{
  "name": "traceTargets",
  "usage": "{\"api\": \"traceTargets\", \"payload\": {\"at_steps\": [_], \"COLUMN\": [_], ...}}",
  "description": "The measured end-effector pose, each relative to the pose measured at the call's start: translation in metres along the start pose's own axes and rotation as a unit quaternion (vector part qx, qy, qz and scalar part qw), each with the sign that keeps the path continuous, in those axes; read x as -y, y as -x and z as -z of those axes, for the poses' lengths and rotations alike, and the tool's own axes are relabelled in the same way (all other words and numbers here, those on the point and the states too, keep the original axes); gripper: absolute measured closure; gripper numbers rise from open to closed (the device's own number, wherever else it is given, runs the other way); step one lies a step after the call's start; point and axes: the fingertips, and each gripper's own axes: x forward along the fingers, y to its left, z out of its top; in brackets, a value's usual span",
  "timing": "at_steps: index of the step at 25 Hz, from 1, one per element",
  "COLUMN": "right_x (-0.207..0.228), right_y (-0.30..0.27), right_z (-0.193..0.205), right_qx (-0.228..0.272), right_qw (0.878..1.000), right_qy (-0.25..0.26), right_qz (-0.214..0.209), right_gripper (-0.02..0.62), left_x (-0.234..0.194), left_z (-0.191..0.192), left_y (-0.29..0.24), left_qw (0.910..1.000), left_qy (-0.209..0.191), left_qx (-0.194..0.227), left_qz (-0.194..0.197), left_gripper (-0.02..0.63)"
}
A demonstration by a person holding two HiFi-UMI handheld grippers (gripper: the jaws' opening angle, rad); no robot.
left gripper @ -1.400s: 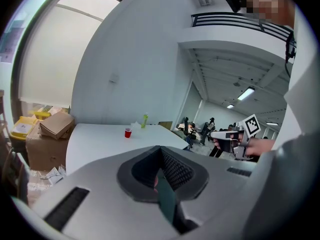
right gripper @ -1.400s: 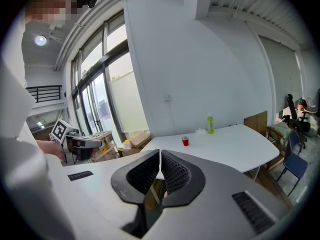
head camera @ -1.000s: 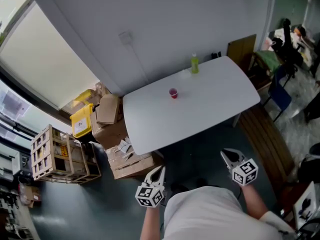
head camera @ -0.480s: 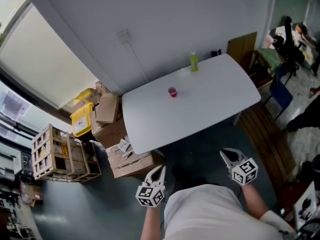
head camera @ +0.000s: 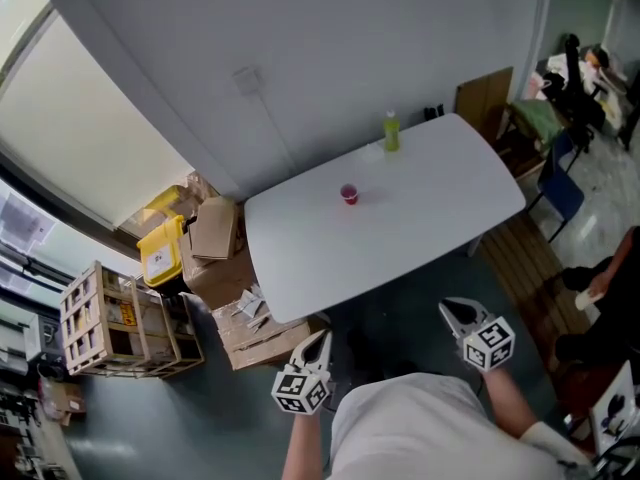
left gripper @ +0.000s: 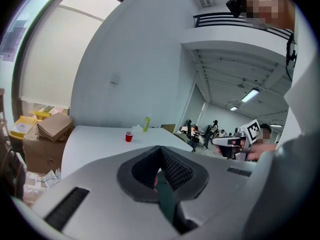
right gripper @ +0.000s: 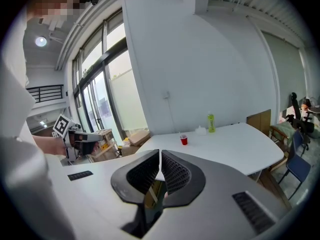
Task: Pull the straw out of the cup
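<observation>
Head view: the red cup [head camera: 348, 194] stands on the white table [head camera: 430, 233], toward the table's far side. A green bottle [head camera: 391, 131] stands at the table's far edge. The straw is too small to confirm; a thin line possibly rises from the cup. The left gripper [head camera: 318, 340] and right gripper [head camera: 450, 310] sit short of the table's near edge. The jaws of both are pressed together, with nothing between them.

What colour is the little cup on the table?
Red. The cup shows best in the right gripper view.
</observation>
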Motion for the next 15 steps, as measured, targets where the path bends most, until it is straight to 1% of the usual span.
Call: {"api": "traceTargets", "payload": {"at_steps": [4,15], "right_x": [0.001,0.000], "right_y": [-0.020,-0.090], "right_z": [-0.018,-0.043], "right_qx": [-0.002,-0.006], "right_qw": [1.000,0.999], "right_qy": [-0.002,-0.010], "right_qz": [0.016,0.036], "right_gripper": [0.557,0.557], "left_x": [-0.020,-0.090], "left_z": [-0.013,-0.046], "left_y": [-0.015,-0.052], "left_qw": [0.9999,0.9991], "left_qy": [0.001,0.003], "left_qx": [-0.006,-0.020], "left_qz": [0.011,0.036], "left_gripper": [0.604,0.604]}}
